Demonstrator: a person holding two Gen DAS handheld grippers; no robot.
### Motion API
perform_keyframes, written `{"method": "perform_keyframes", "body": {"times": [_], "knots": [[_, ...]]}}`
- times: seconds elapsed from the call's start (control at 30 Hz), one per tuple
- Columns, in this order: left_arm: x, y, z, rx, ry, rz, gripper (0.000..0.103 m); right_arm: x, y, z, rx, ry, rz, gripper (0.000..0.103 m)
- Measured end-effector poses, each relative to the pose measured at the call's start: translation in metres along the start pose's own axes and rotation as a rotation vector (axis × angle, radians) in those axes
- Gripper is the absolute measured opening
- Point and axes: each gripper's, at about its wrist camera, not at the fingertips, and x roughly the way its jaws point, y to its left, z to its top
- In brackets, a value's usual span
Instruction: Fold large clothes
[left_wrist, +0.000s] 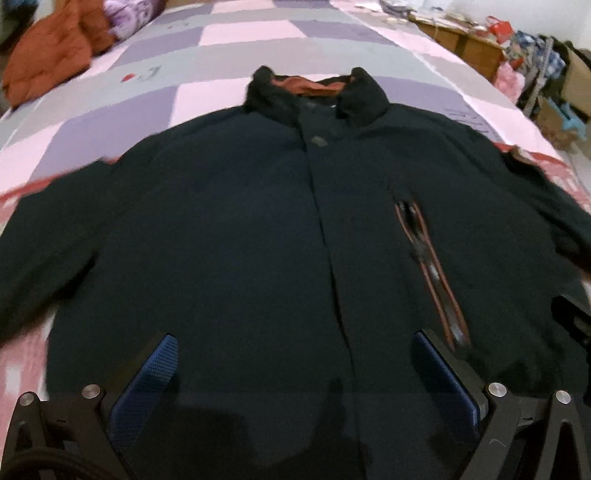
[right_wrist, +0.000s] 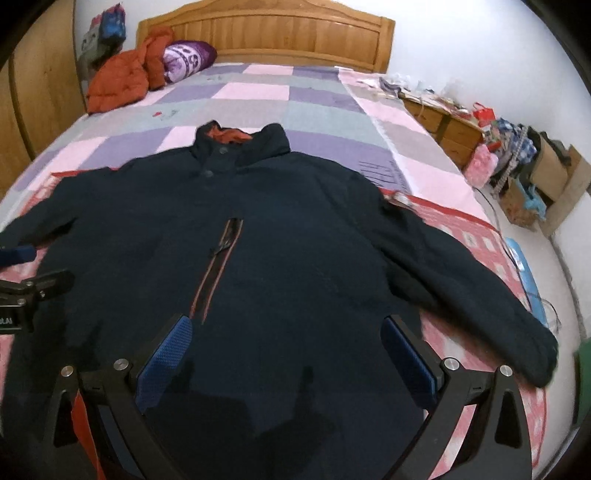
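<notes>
Here, a dark navy jacket (left_wrist: 258, 229) lies flat and face up on the checked bedspread (left_wrist: 229, 40), collar at twelve o'clock, sleeves spread toward three and nine, the hem nearest me at six. My left gripper (left_wrist: 295, 354) hangs above the lower front of it, fingers wide apart and holding nothing. My right gripper (right_wrist: 288, 343) is likewise spread, empty, above the hem at its right side. A chest pocket zip (right_wrist: 218, 269) with orange trim gapes open. An orange puffer coat (right_wrist: 122, 79) is heaped at ten o'clock beside a purple pillow (right_wrist: 188, 59), against the wooden headboard (right_wrist: 266, 33).
</notes>
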Motion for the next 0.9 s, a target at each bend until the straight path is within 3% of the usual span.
{"method": "perform_keyframes", "body": {"times": [0.17,0.27,0.33,0.4,0.47,0.57,0.67,0.8,0.9], "knots": [[0.067,0.009,0.024,-0.043,0.026,0.017,0.103,0.076,0.008,0.024,0.001,0.031,-0.005,0.103],[0.101,0.043,0.019,-0.103,0.074,0.136,0.103,0.118,-0.006,0.018,-0.036,0.113,-0.069,0.103],[0.101,0.067,0.01,-0.129,0.044,0.118,0.103,0.126,-0.035,0.009,0.006,0.091,-0.051,0.103],[0.092,0.088,0.0,-0.127,0.019,0.166,0.103,0.125,-0.08,-0.005,0.085,0.074,-0.1,0.103],[0.082,0.11,-0.011,-0.155,0.019,0.192,0.103,0.124,-0.104,-0.015,0.12,0.077,-0.08,0.103],[0.058,0.121,-0.032,-0.206,0.01,0.206,0.103,0.113,-0.114,-0.027,0.118,0.079,-0.19,0.103],[0.029,0.097,-0.055,-0.158,-0.018,0.134,0.103,0.085,-0.096,-0.039,0.141,0.035,-0.113,0.103],[-0.005,0.023,-0.111,-0.03,0.007,0.026,0.103,0.043,0.0,-0.074,-0.069,-0.002,0.087,0.103],[-0.025,-0.006,-0.161,0.03,0.02,0.032,0.103,0.03,0.052,-0.116,-0.2,0.04,0.149,0.103]]}}
